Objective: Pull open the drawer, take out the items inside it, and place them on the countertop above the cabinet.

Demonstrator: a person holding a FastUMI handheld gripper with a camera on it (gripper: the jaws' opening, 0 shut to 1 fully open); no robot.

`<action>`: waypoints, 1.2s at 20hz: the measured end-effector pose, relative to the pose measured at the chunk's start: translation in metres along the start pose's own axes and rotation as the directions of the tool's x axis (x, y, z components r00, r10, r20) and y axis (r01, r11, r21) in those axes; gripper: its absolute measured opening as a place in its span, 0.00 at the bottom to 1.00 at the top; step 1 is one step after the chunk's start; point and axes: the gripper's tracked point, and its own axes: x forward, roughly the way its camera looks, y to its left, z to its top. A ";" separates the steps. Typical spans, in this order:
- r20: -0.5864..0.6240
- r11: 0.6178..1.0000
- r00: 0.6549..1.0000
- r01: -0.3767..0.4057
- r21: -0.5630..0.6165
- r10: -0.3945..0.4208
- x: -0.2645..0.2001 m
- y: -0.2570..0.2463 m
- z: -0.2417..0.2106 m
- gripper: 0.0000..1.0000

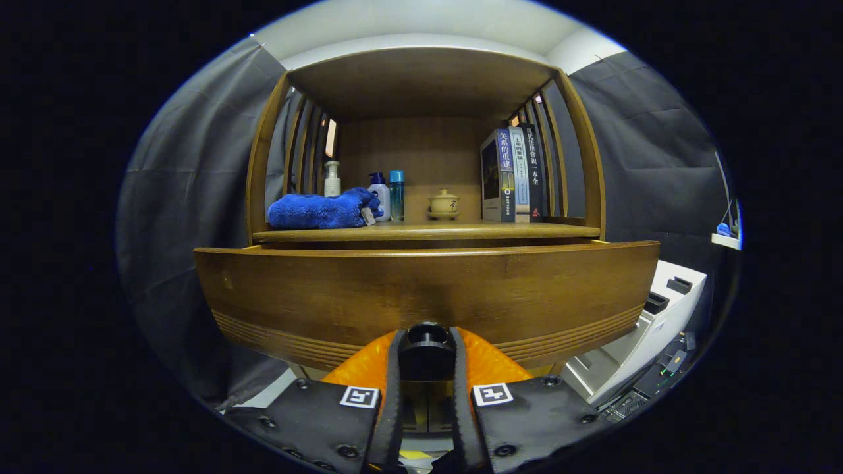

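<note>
My hand-held gripper [427, 359] sits low and square to the drawer front [428, 293], and its two fingers are closed on the dark round knob [427, 334] that stands out from the bottom middle of that front; the knob fills the narrow gap between them, with both fingers pressing its sides. The drawer front is a long curved wooden panel running crosswise to my fingers, and it stands forward of the cabinet, its top edge just under the tabletop [428, 231] above. So the drawer lies straight ahead of me, and I judge the pull must run straight back along my fingers, at right angles to the panel's long axis, or the drawer may rack in its slides. From this low angle I cannot see into the drawer, so whatever lies in it is hidden. Up on the tabletop, beyond the drawer, a blue towel [319, 210] lies to one side, bottles [387, 195] and a small lidded cup [444, 202] stand mid-way, and books [514, 174] stand upright at the other side.
</note>
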 end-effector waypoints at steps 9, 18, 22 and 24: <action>0.025 1.000 0.999 -0.023 -0.021 0.024 -0.006 0.008 -0.002 0.58; 0.131 0.993 0.986 -0.098 -0.073 0.106 -0.042 0.033 0.047 0.96; 0.206 0.990 0.970 -0.121 -0.068 0.133 -0.056 0.054 0.105 0.97; 0.217 0.987 0.965 -0.132 -0.090 0.149 -0.060 0.065 0.123 0.98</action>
